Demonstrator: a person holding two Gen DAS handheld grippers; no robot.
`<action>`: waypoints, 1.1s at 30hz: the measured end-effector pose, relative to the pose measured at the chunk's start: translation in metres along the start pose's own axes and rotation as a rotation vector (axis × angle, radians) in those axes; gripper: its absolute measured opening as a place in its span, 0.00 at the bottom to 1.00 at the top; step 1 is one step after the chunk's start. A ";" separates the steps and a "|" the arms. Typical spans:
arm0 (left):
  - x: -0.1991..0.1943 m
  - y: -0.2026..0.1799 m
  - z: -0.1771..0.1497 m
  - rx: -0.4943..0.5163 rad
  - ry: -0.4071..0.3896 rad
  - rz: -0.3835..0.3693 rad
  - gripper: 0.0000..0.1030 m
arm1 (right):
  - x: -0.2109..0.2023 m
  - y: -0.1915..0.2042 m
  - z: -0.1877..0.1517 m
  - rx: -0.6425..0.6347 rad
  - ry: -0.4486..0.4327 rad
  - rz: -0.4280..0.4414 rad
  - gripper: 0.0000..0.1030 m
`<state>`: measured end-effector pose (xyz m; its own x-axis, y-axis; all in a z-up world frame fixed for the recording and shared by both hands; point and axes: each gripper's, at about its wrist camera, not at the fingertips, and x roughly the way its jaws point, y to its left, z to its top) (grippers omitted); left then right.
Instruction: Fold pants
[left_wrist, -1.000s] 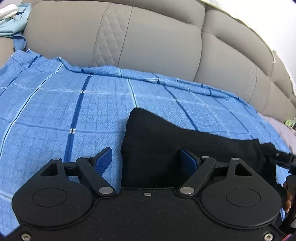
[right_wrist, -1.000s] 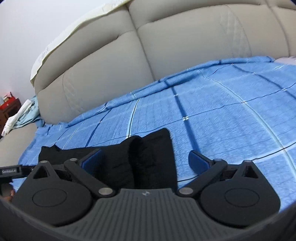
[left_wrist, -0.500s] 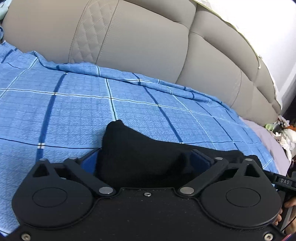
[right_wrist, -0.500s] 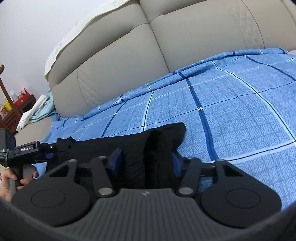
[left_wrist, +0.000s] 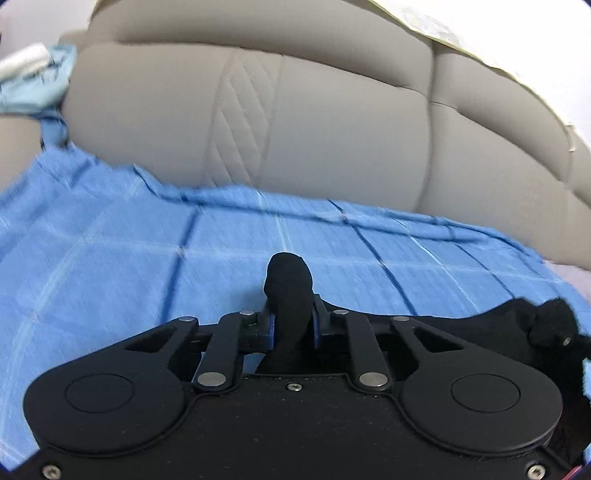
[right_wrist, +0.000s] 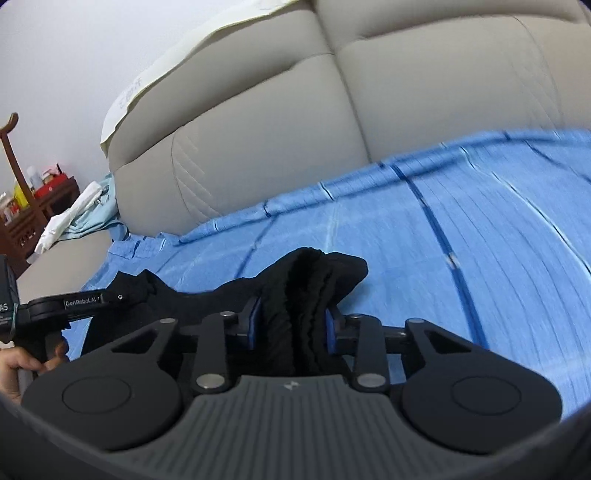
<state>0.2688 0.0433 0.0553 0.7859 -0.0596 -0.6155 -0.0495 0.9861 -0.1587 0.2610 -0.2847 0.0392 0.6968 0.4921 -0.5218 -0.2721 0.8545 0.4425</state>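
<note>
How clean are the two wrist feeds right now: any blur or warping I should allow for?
Left wrist view: blue plaid sheet and headboard smeared by motion; left gripper sharp, shut on the black pants. Right wrist view: sheet streaked on the right, right gripper crisp on bunched pants. Both show fisheye curvature and even, glare-free light.

Soft, matt black knit cloth: pants (right_wrist: 310, 291). Woven blue cotton-like bedsheet (left_wrist: 110, 266), faintly ribbed, checked with darker and paler lines. Smooth beige leather-look headboard (left_wrist: 332, 122), quilted stitching in one panel. Matt black plastic on left hand-held gripper (left_wrist: 291, 325) and right hand-held gripper (right_wrist: 291, 328); shiny metal rivets; blue rubbery pads (right_wrist: 255, 325). Glossy dark wood cabinet (right_wrist: 33, 221).
</note>
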 end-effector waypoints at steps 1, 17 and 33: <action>0.003 0.004 0.008 -0.005 -0.006 0.013 0.17 | 0.009 0.005 0.010 -0.009 -0.007 0.005 0.35; 0.120 0.034 0.064 0.036 0.005 0.235 0.22 | 0.147 0.033 0.074 -0.176 0.035 -0.105 0.33; 0.083 0.021 0.056 0.053 0.049 0.240 0.82 | 0.124 0.029 0.063 -0.098 0.010 -0.189 0.84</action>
<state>0.3670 0.0680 0.0442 0.7244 0.1714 -0.6677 -0.1981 0.9795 0.0365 0.3813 -0.2092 0.0331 0.7353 0.3225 -0.5961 -0.2008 0.9437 0.2629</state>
